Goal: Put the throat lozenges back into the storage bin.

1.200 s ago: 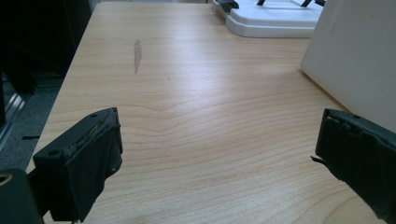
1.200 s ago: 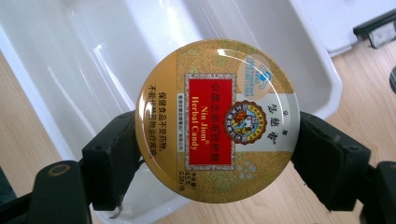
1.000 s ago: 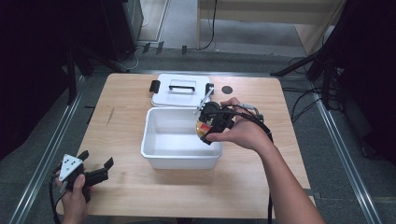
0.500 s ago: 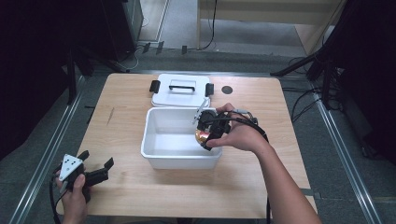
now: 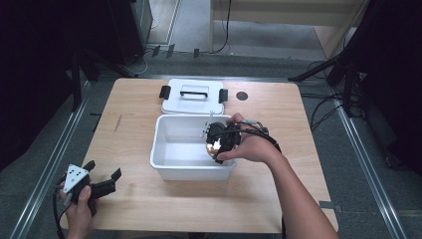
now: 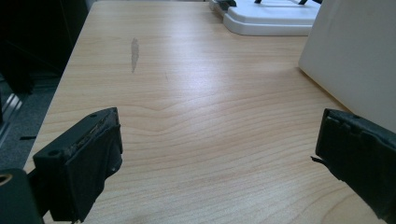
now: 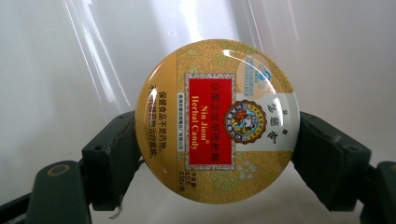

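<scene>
High view: the right gripper is held low inside the white bin, toward its right wall, with a small gold candy tin caught between its jaws. The bin's lid lies flat on the wooden surface just behind the bin, handle up. The left gripper sits well apart at the near left corner of the surface, carrying nothing.

Left gripper view: both black jaws stand wide apart over bare wood, with nothing between them. The bin's white outer wall rises at the right, and an edge of the lid shows at the top.

Right gripper view: the jaws are closed on the round candy tin, pinching it by opposite edges so its printed face turns to the camera. Glossy white plastic of the bin's inside lies behind it; whether the tin touches the bottom cannot be told.

The step in hand looks like placing the tin into the bin. The next move likely calls for lowering it until it rests on the floor of the bin, then parting the jaws and lifting straight up clear of the walls. Closing the lid may follow.
</scene>
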Available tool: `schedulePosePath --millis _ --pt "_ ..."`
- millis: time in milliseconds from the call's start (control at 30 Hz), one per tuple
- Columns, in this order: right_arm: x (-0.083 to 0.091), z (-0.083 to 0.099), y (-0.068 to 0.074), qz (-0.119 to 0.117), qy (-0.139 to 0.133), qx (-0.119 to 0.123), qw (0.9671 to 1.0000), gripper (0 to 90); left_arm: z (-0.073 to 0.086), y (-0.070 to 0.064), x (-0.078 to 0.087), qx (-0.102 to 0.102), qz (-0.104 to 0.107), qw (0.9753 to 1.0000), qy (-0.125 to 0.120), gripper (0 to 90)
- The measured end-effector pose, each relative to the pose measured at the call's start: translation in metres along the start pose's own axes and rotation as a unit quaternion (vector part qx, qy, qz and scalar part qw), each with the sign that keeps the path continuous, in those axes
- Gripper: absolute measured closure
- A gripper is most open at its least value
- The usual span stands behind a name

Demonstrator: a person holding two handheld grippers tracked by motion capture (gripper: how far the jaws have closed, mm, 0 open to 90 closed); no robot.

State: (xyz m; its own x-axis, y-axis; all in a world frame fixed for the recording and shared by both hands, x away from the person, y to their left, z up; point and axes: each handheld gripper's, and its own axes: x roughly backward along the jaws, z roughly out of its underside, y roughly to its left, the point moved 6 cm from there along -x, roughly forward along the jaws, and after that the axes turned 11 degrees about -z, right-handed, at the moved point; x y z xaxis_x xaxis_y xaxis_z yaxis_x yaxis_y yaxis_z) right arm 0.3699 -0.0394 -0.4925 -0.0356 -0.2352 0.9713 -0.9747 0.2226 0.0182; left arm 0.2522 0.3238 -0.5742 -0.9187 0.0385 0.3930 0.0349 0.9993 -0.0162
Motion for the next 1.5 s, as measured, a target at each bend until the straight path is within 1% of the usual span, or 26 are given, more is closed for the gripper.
schedulePosePath --millis 33,133,167,233,333,400,467,500,567,600,700,767,800,833,867,900,1033,1100,1133,1200,1267,1300,1333,1367,1467,1500 --pt "-0.001 -0.001 0.0 0.0 0.001 0.006 1.0 20.6 0.0 0.0 0.0 0.0 0.0 1.0 0.0 1.1" --pt "-0.004 -0.002 -0.001 0.003 0.006 0.01 0.9999 20.6 0.0 0.0 0.0 0.0 0.0 1.0 0.0 1.1" --pt "-0.006 -0.003 -0.001 0.004 0.008 0.009 0.9999 20.6 0.0 0.0 0.0 0.0 0.001 1.0 0.0 1.1" --pt "-0.009 -0.004 -0.001 0.006 0.02 0.016 0.9997 20.6 0.0 0.0 0.0 0.001 0.001 1.0 0.0 1.1" --pt "-0.011 -0.005 0.0 0.006 0.027 0.015 0.9995 20.6 0.0 0.0 0.0 0.001 0.002 1.0 0.0 1.1" --pt "-0.013 -0.006 -0.001 0.005 0.032 0.021 0.9993 20.6 0.0 0.0 0.0 0.001 0.002 1.0 0.001 1.2" --pt "-0.015 -0.006 -0.001 0.002 0.046 0.019 0.9988 20.6 0.0 0.0 0.0 0.001 0.002 1.0 0.001 1.1" --pt "-0.015 -0.006 -0.001 0.002 0.046 0.019 0.9988 20.6 0.0 0.0 0.0 0.0 0.002 1.0 0.001 1.1" --pt "-0.015 -0.007 -0.001 0.0 0.057 0.016 0.9983 20.6 0.0 0.0 0.0 0.0 0.001 1.0 0.001 1.1" --pt "-0.016 -0.007 -0.002 -0.001 0.06 0.021 0.998 20.6 0.0 0.0 0.0 0.001 0.001 1.0 0.002 1.1" --pt "-0.018 -0.008 -0.003 0.002 0.077 0.014 0.9969 20.6 0.0 0.0 -0.001 0.002 0.003 1.0 0.002 1.2" --pt "-0.02 -0.009 -0.003 0.001 0.081 0.013 0.9966 20.6 0.0 0.0 -0.001 0.001 0.002 1.0 0.003 1.1" --pt "-0.021 -0.009 -0.003 0.0 0.086 0.008 0.9963 20.6 0.0 0.0 -0.001 0.002 0.002 1.0 0.003 1.1" --pt "-0.021 -0.009 -0.003 0.004 0.09 0.01 0.9959 20.6 0.0 0.0 -0.001 0.001 0.002 1.0 0.002 1.1" --pt "-0.022 -0.009 -0.004 0.006 0.091 0.014 0.9958 20.6 0.0 0.0 -0.001 0.002 0.002 1.0 0.002 1.1" --pt "-0.022 -0.01 -0.004 0.006 0.092 0.01 0.9957 20.5 0.0 0.0 -0.001 0.001 0.003 1.0 0.003 1.1" --pt "-0.021 -0.009 -0.003 0.007 0.091 0.011 0.9957 20.1 0.0 0.0 -0.001 0.003 0.004 1.0 0.003 1.1" --pt "-0.021 -0.009 -0.002 0.009 0.091 0.009 0.9958 18.4 0.0 0.0 -0.001 0.004 0.004 1.0 0.003 1.1" --pt "-0.021 -0.01 -0.002 0.008 0.089 0.012 0.996 17.2 0.0 0.0 -0.001 0.004 0.004 1.0 0.003 1.1" --pt "-0.02 -0.01 -0.002 0.01 0.087 0.008 0.9961 14.3 0.0 0.0 -0.001 0.004 0.003 1.0 0.003 1.1" --pt "-0.019 -0.01 -0.002 0.013 0.086 0.011 0.9961 14.3 0.0 0.0 -0.001 0.004 0.003 1.0 0.003 1.1" --pt "-0.019 -0.01 -0.002 0.015 0.085 0.014 0.9962 14.4 0.0 0.0 -0.001 0.003 0.003 1.0 0.003 1.1" --pt "-0.017 -0.01 -0.002 0.016 0.08 0.012 0.9966 14.6 0.0 0.0 -0.001 0.003 0.004 1.0 0.003 1.2" --pt "-0.016 -0.01 -0.001 0.016 0.076 0.01 0.997 17.1 0.0 0.0 -0.001 0.003 0.004 1.0 0.003 1.1" --pt "-0.013 -0.01 -0.001 0.013 0.065 0.012 0.9977 19.1 0.0 0.001 -0.001 0.003 0.003 1.0 0.003 1.1" --pt "-0.011 -0.01 0.0 0.012 0.059 0.008 0.9981 21.1 0.0 0.0 -0.001 0.003 0.004 1.0 0.003 1.1"
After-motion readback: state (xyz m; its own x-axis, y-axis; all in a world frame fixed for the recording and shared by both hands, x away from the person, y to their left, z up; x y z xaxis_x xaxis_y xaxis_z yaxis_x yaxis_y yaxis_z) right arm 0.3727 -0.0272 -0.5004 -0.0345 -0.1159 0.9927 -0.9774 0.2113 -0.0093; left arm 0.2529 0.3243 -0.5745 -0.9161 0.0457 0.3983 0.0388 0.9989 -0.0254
